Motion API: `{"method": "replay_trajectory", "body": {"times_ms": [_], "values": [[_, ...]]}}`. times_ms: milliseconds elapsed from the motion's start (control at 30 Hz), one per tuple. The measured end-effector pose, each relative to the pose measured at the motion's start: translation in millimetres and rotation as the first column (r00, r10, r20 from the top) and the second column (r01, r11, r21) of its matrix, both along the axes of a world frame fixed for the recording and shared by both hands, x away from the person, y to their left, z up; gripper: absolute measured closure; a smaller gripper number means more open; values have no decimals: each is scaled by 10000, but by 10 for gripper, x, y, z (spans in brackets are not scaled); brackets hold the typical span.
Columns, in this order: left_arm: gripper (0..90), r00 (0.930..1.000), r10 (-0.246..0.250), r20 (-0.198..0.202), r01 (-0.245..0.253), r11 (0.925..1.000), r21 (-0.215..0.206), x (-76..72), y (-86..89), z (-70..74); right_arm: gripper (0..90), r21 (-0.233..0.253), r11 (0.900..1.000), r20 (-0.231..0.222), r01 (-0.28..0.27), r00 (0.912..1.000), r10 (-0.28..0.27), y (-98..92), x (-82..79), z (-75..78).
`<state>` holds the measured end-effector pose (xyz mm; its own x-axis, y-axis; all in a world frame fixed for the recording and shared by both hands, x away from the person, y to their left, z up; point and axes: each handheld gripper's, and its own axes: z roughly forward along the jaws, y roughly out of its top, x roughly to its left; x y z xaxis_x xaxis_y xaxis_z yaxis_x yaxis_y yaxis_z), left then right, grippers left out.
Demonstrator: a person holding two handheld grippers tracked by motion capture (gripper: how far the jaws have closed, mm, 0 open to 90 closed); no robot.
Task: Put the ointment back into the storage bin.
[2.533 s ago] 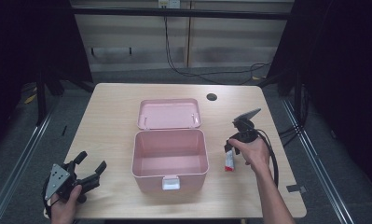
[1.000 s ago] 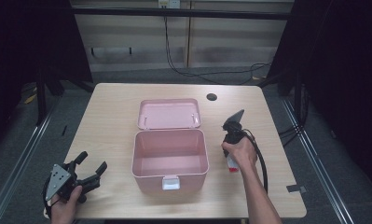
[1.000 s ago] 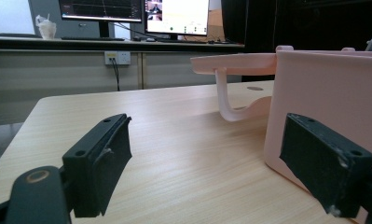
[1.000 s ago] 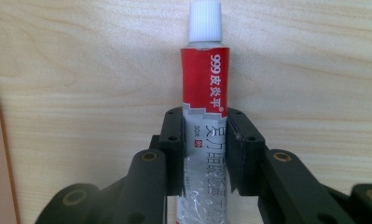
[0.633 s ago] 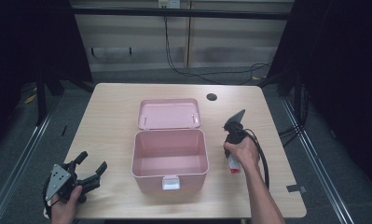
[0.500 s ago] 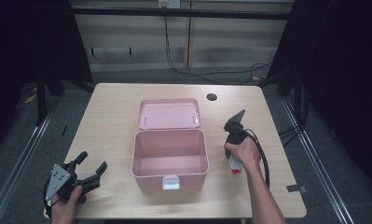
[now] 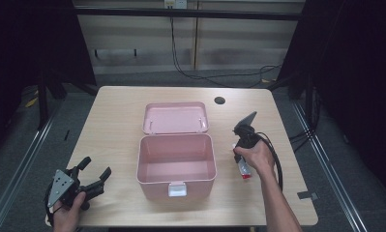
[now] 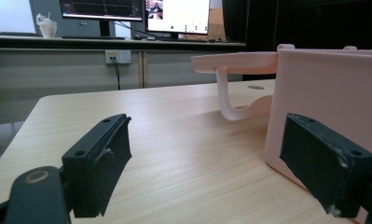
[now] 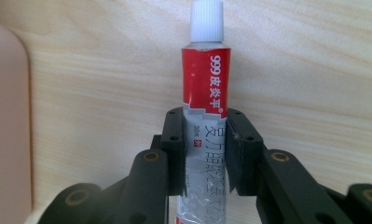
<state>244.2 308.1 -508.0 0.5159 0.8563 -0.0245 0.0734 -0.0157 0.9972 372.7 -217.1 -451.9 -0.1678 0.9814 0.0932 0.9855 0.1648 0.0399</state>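
Observation:
A pink plastic box (image 7: 176, 163) stands open at the table's middle, its lid (image 7: 175, 117) lying flat behind it. Just right of the box, my right gripper (image 7: 243, 162) is shut on a red, white and silver ointment tube (image 9: 205, 93) with a white cap; the tube (image 7: 244, 170) points down at the tabletop. In the right gripper view the two black jaws clamp the tube's silver lower half. My left gripper (image 7: 95, 173) rests open at the table's front left corner, nothing between its jaws. In the left gripper view (image 8: 204, 168) the box wall (image 8: 328, 93) is close at right.
A round cable hole (image 7: 219, 100) sits in the table (image 7: 113, 121) at the back right. A black cable (image 7: 276, 162) trails from the right gripper. Monitors (image 8: 141, 11) stand on a desk beyond the table. Dark floor and metal rails surround the table.
My right gripper with the tube has drawn closer to the box's right side and turned more upright. The left gripper has stayed put.

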Motion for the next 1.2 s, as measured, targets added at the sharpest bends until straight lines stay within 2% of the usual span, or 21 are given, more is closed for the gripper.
{"method": "replay_trajectory", "body": {"times_ms": [300,400,567,767,933,1033,1100,1200], "values": [[159,10000,-74,20,75,9999,-87,-3,1,-3,720,253,9964,92,-809,9967,807,-21,-51,73],[159,10000,35,22,-35,10000,-92,-6,2,-3,720,326,9934,116,-1100,9939,1097,-19,-71,98],[159,10000,-61,39,62,9999,-120,-4,-2,-4,720,376,9880,203,-1497,9886,1490,-8,-95,182],[158,10000,-58,36,59,9999,-125,-4,-2,-4,720,548,9849,308,-1640,9862,1625,-42,-116,282],[158,10000,-49,37,49,9999,-95,-4,-1,-4,720,420,9826,271,-1812,9833,1801,-52,-133,369],[159,10000,-47,32,48,9999,-102,-3,-1,-3,720,375,9789,455,-2011,9789,1993,-39,-158,459],[159,10000,-28,40,28,10000,-51,-3,4,-2,720,171,9760,802,-2172,9733,2152,-4,-191,511],[159,10000,-30,42,30,10000,-50,-3,4,-2,720,68,9654,1088,-2605,9599,2583,65,-249,564]]}}
